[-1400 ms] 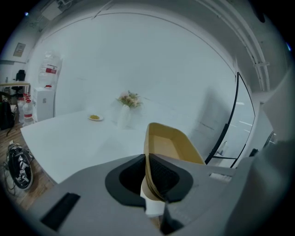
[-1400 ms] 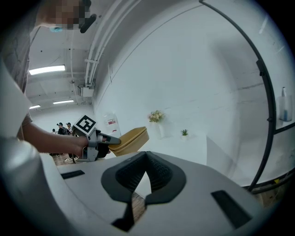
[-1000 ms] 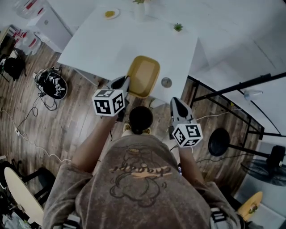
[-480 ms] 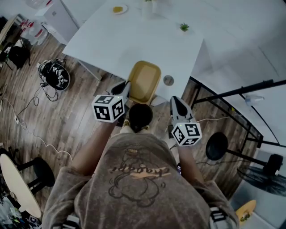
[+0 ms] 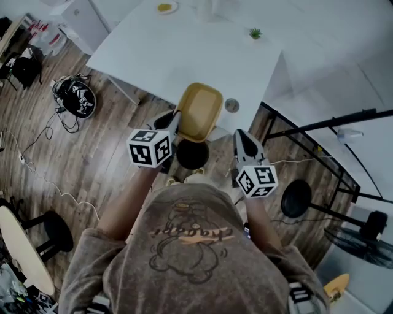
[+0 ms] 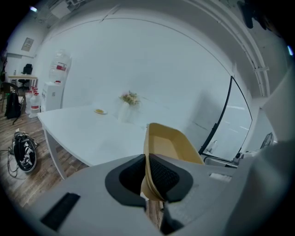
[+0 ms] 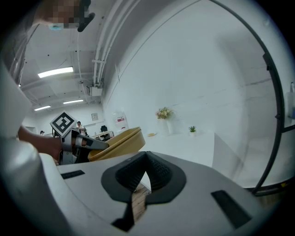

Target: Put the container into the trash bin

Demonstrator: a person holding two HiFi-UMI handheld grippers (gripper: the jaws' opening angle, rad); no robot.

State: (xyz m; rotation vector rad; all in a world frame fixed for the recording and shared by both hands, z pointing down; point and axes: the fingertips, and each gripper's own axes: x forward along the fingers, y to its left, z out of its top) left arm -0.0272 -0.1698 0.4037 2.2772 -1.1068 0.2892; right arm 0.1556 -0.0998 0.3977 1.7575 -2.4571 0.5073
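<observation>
Yellow container (image 5: 198,111), open side up, long axis running away from the person toward the white table (image 5: 178,55), hangs just beyond the black trash bin (image 5: 192,154), near rim pinched in the left gripper (image 5: 174,118) jaws, forearm stretched forward; right gripper (image 5: 241,136) alongside, jaws together, empty.

- The left gripper (image 5: 174,118) meets the near left rim of the yellow container (image 5: 199,111), which lies over the near edge of the white table (image 5: 153,55).
- A round black trash bin (image 5: 192,154) stands on the wood floor (image 5: 92,159) — between the two grippers, just at the container's near end.
- The right gripper (image 5: 241,136) (its marker cube faces the camera) points toward the table, apart from the container.
- On the table: a small plant (image 5: 255,32), a plate (image 5: 164,7) and a small round disc (image 5: 231,105) — the disc just beside the container.
</observation>
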